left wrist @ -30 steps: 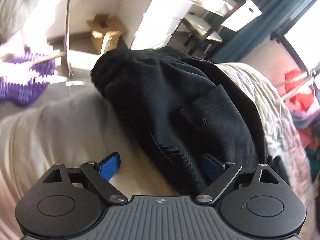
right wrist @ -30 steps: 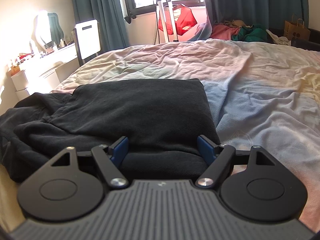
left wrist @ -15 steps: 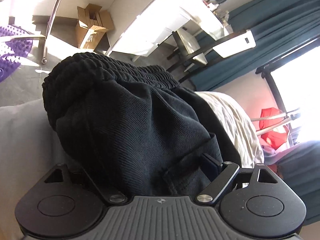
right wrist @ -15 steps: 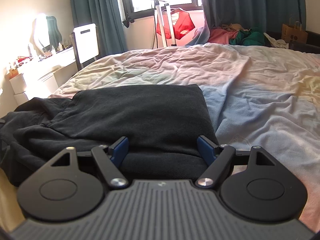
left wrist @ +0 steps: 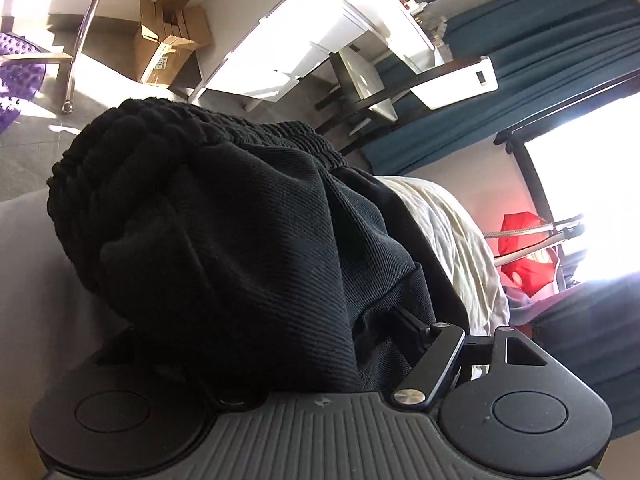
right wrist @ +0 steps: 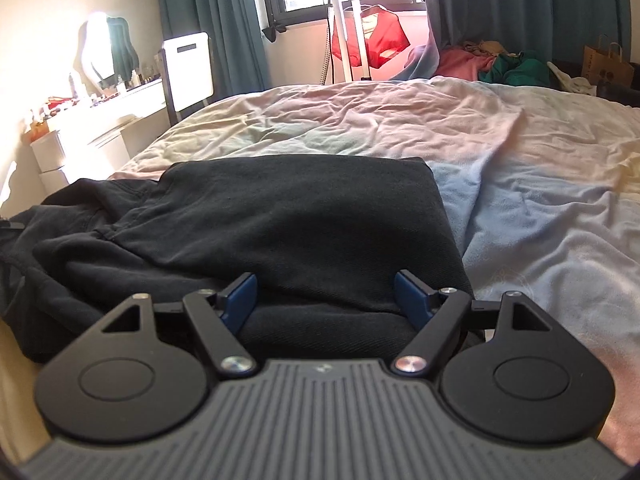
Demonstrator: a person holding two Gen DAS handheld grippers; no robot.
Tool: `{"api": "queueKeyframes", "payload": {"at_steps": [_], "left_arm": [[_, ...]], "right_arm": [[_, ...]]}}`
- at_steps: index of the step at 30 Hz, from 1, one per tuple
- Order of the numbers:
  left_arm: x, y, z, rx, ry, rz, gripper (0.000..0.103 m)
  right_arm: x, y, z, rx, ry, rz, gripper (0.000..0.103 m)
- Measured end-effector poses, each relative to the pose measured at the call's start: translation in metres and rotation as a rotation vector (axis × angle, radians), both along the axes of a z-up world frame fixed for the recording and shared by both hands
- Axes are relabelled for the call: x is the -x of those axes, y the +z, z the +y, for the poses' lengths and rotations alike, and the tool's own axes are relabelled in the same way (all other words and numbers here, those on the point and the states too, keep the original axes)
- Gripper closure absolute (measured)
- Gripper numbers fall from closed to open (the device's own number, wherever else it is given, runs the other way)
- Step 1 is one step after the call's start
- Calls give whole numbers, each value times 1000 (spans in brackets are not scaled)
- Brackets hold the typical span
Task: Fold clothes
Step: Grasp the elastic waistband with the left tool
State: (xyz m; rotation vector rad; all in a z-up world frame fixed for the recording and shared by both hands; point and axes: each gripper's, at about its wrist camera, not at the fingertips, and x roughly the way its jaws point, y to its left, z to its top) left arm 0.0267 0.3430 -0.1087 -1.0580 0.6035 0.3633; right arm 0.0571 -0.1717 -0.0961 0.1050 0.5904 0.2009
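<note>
Purple studded mat (left wrist: 16, 80) at the far left of the left wrist view, on the floor, with an open cardboard box (left wrist: 170, 36) beyond it against the wall. Black garment (left wrist: 224, 240), ribbed waistband uppermost, bunched at the near edge of the bed (left wrist: 452, 232) and filling the middle of that view. Left gripper (left wrist: 264, 344): jaws have just been closing around a thick fold of the garment; both pads are buried in cloth, so whether they press on it cannot be told. In the right wrist view, the black garment (right wrist: 288, 232) lies partly folded on the rumpled bed (right wrist: 520, 200), its right edge straight. Right gripper (right wrist: 326, 300): jaws spread wide, blue pads (right wrist: 240, 300) on either side of the near hem, not pinching it. Red cloth (right wrist: 372, 40) hangs on a white stand by the window.
</note>
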Motion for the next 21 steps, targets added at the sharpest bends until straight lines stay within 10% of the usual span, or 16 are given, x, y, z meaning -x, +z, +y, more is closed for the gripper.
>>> {"api": "queueKeyframes", "payload": {"at_steps": [6, 13, 21], "left_arm": [[-13, 38, -20, -259, -58, 41, 84], [-41, 135, -132, -733, -121, 5, 88], [-61, 202, -322, -1074, -292, -225, 89]], "right_arm": [[-1, 0, 2, 23, 15, 10, 25], [2, 7, -7, -19, 20, 34, 26], [1, 27, -57, -157, -174, 32, 27]]}}
